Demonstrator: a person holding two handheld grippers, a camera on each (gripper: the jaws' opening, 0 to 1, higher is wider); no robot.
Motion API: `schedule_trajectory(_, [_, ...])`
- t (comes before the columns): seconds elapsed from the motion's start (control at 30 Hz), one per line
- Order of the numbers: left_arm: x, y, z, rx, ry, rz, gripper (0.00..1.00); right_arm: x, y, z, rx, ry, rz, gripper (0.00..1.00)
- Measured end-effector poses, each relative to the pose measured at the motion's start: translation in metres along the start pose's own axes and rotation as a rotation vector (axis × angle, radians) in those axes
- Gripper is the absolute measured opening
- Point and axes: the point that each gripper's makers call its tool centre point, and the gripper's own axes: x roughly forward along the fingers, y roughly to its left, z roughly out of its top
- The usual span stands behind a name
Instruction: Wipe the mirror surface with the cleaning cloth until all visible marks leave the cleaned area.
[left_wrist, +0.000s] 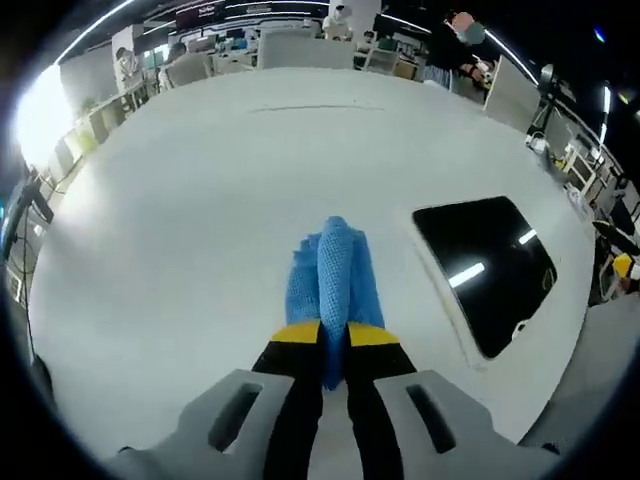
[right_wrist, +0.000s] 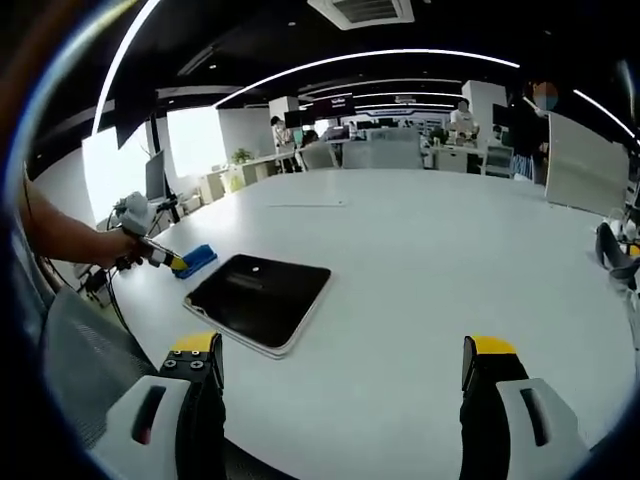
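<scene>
Gripping the blue cloth (left_wrist: 334, 275), the left gripper (left_wrist: 335, 335) has its yellow-tipped jaws pressed together on the fabric, which sticks out forward past the tips over the white table (left_wrist: 200, 200). In the left gripper view the mirror (left_wrist: 488, 272) lies flat on the table to the right of the cloth, near it but not touching, its dark glass reflecting strips of ceiling light. In the right gripper view the right gripper (right_wrist: 340, 365) has its jaws set wide apart with nothing between them, above the near edge of the table (right_wrist: 450, 260). There the mirror (right_wrist: 258, 298) lies ahead and to the left. Beyond its far-left corner the left gripper (right_wrist: 180, 264), held by a hand (right_wrist: 112, 246), holds the cloth (right_wrist: 197, 259) just beside the mirror; whether the cloth touches the frame is unclear. An office with desks and people fills the background.
</scene>
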Motion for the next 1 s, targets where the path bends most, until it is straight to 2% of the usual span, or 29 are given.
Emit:
schedule_trajectory(0.07, [0.000,0.000,0.000,0.032,-0.001,-0.004,0.08,0.000,0.001,0.000,-0.001,0.001,0.003,0.99])
schedule_trajectory(0.17, [0.002,-0.002,0.002,0.006,0.001,-0.011,0.13,0.000,0.001,0.000,-0.002,0.002,0.002,0.99])
schedule_trajectory(0.23, [0.002,-0.003,0.003,0.042,0.006,0.004,0.15,0.000,0.001,0.000,-0.002,0.001,0.002,0.99])
schedule_trajectory(0.33, [0.004,0.001,0.004,0.112,0.031,0.039,0.07,0.000,0.001,0.000,-0.002,0.004,0.004,0.99])
schedule_trajectory(0.37, [0.005,0.000,0.003,0.112,0.039,0.043,0.06,0.000,0.001,-0.001,-0.002,0.004,0.005,0.99])
schedule_trajectory(0.43, [0.005,0.002,0.003,0.089,0.043,0.046,0.04,0.000,0.001,-0.001,-0.003,0.005,0.005,0.99])
schedule_trajectory(0.5, [0.004,0.002,0.004,0.010,0.050,0.051,0.04,0.000,0.001,-0.001,-0.002,0.004,0.005,0.98])
schedule_trajectory(0.63, [-0.001,-0.002,0.020,-0.072,-0.035,0.042,0.03,0.001,0.001,-0.002,-0.003,0.010,0.007,0.97])
schedule_trajectory(0.8, [-0.004,-0.018,0.039,-0.103,-0.070,0.004,0.03,0.001,0.004,-0.002,-0.007,0.014,0.015,0.97])
schedule_trajectory(1.0, [0.002,-0.038,0.048,-0.110,-0.067,-0.033,0.03,0.001,0.004,0.000,0.013,0.005,0.021,0.98])
